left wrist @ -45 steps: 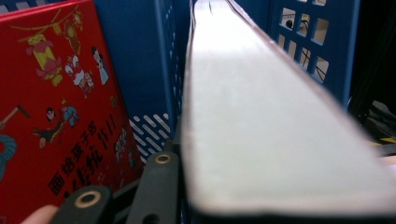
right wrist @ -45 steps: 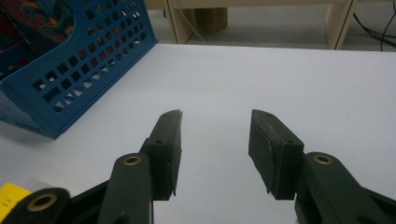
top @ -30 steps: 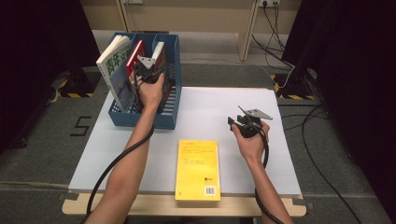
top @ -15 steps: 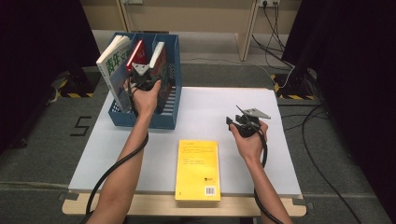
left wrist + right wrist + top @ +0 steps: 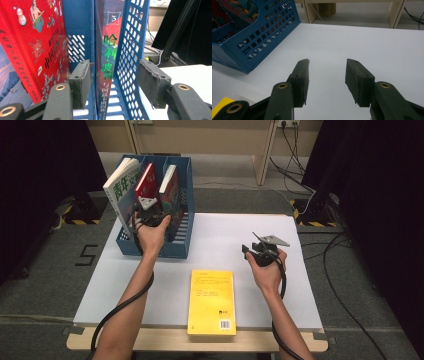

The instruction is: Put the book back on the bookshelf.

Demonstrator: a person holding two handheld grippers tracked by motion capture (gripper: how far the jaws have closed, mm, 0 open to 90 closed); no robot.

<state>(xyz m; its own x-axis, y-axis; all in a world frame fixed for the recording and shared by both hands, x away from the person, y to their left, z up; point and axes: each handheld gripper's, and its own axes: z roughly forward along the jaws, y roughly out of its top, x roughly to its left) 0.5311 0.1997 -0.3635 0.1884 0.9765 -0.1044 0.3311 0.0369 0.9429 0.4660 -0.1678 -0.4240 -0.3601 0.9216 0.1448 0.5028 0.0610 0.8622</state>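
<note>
— While the left gripper (image 5: 112, 82) is kept at the blue rack (image 5: 182, 207), how are its jaws set?
— Just opened, parted around the dark book (image 5: 107, 50) (standing in the rack). Right gripper's (image 5: 327, 80) jaws: parted, empty.

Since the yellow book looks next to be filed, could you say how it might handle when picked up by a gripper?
The yellow book lies flat, its near edge overhanging the table; that edge probably gives a jaw purchase. It looks thin and soft-covered, so it may sag when lifted, and the glossy cover could slip.
</note>
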